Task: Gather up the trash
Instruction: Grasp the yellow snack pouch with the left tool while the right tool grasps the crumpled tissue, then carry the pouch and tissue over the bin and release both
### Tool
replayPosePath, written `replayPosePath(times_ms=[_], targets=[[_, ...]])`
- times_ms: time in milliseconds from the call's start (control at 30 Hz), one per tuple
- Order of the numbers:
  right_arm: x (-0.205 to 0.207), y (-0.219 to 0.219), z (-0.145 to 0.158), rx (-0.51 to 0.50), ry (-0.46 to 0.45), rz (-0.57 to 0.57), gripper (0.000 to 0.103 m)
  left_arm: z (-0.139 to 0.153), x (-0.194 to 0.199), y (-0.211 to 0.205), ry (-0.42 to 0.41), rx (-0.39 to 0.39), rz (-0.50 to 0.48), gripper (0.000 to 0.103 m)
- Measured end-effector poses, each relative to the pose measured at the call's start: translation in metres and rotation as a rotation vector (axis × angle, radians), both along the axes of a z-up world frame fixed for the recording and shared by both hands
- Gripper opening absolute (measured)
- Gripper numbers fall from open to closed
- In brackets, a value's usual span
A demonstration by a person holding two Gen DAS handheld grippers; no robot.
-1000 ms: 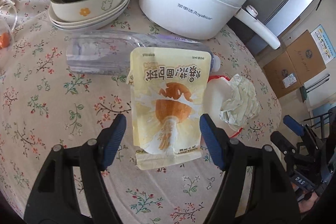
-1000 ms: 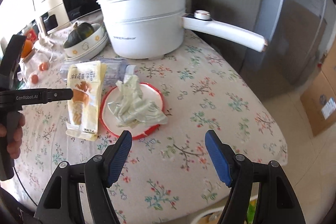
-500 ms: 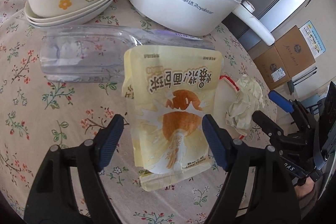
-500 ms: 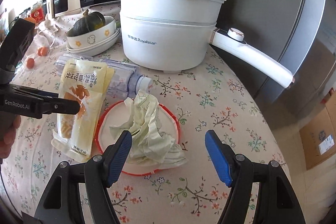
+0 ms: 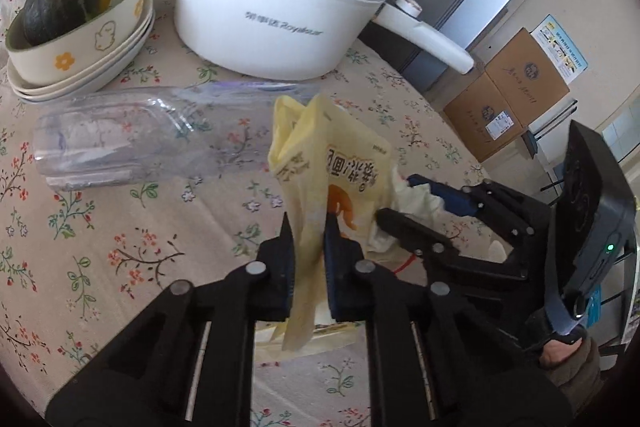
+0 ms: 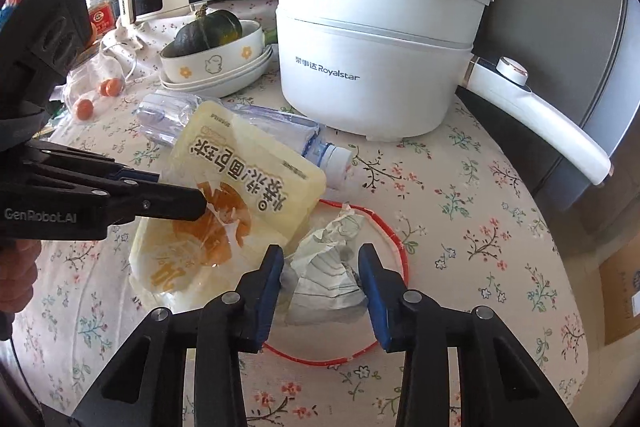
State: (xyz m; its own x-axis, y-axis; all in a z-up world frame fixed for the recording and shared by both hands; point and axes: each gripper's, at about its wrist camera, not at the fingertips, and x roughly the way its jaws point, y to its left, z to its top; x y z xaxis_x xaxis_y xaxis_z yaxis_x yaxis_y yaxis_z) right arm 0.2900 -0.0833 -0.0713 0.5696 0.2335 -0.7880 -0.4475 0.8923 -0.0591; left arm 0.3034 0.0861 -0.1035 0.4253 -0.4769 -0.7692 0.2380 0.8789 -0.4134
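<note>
Since a second ago, yellow pouch (image 5: 320, 163) is lifted and crumpled, pinched by left gripper (image 5: 309, 227) whose jaws have just closed. Crumpled paper (image 6: 328, 267), on red-rimmed plate (image 6: 394, 239), is clasped by right gripper (image 6: 322, 259), jaws just narrowed.

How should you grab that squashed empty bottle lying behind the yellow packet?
Take the clear plastic bottle across its flattened middle, coming down from above with the gripper's fingers on either long side. It lies on its side, and the crushed body looks narrow enough to pinch. The capped neck near the white pot is stiffer, but it sits close to the yellow packet.
</note>
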Motion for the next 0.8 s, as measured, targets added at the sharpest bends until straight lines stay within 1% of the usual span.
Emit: replayPosePath(times_ms=[33,100,167,267,333,433,533,600,700,800], targets=[[0.0,0.0,0.0,0.003,0.002,-0.003,0.038,0.005,-0.002,-0.004,-0.014,-0.006,-0.009,0.014],[-0.002,0.001,0.001,0.0,-0.003,-0.004,0.037,0.014,-0.005,-0.014,-0.039,0.007,-0.036,0.012],[-0.003,0.001,0.003,-0.006,-0.008,-0.006,0.036,0.017,-0.005,-0.023,-0.042,0.05,-0.05,0.009],[-0.005,-0.002,0.01,0.005,-0.016,-0.018,0.034,0.018,-0.007,-0.027,-0.035,0.11,-0.03,0.004],[-0.007,-0.005,0.015,0.02,-0.018,-0.023,0.033,0.021,-0.007,-0.026,-0.033,0.133,-0.006,0.003],[-0.011,-0.009,0.018,0.014,-0.027,-0.028,0.032,0.032,-0.01,-0.024,-0.053,0.138,0.022,0.003],[-0.014,-0.014,0.024,0.029,-0.041,-0.039,0.032,0.043,-0.014,-0.021,-0.085,0.13,0.016,0.003],[-0.016,-0.016,0.028,0.038,-0.044,-0.041,0.032,0.049,-0.02,-0.016,-0.09,0.126,0.018,0.003],[-0.02,-0.018,0.032,0.026,-0.042,-0.047,0.032,0.059,-0.026,-0.015,-0.117,0.121,0.029,0.003],[-0.027,-0.019,0.04,0.02,-0.047,-0.049,0.032,0.073,-0.03,-0.01,-0.146,0.085,0.058,0.003]])
